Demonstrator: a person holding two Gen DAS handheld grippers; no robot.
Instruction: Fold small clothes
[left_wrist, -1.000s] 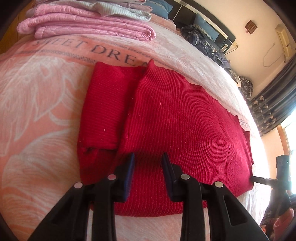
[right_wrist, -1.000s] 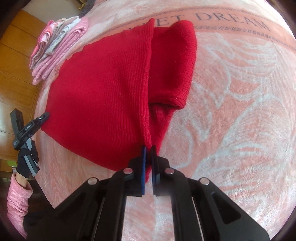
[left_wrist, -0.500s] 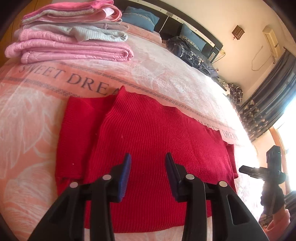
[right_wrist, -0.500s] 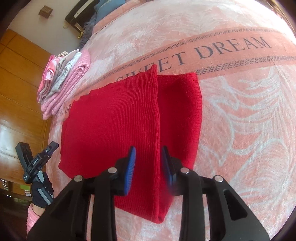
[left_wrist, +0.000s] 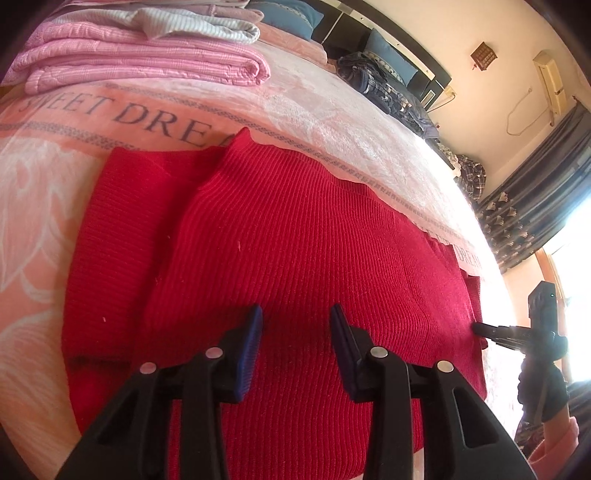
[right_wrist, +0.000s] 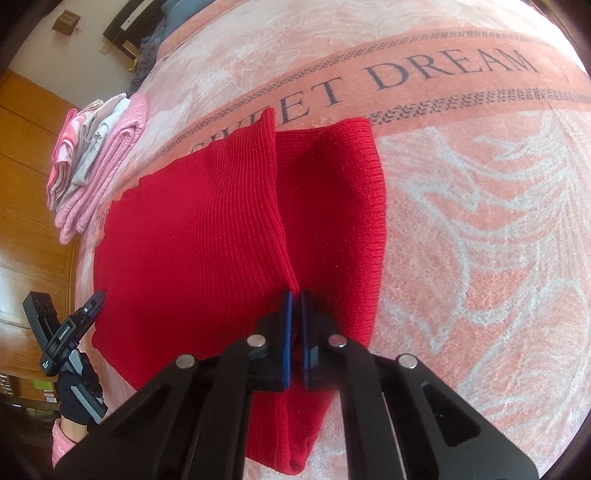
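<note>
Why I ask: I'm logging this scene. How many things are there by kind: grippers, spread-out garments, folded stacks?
Grippers: 2 (left gripper, right gripper)
Spread-out garments: 1 (sweater)
Folded stacks: 1 (stack)
Total: 4

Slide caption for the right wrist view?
Right gripper shut on the red sweater's folded edge, on the pink blanket.

Black plastic left gripper (left_wrist: 295, 325) and right gripper (right_wrist: 295, 306) with triangular cut-outs, silver rivets at the joints and blue pads (left_wrist: 248, 350) lining the fingers, held in black gloves (right_wrist: 79, 400) below pink knitted sleeves (right_wrist: 61, 441), small white lettering on one body.
</note>
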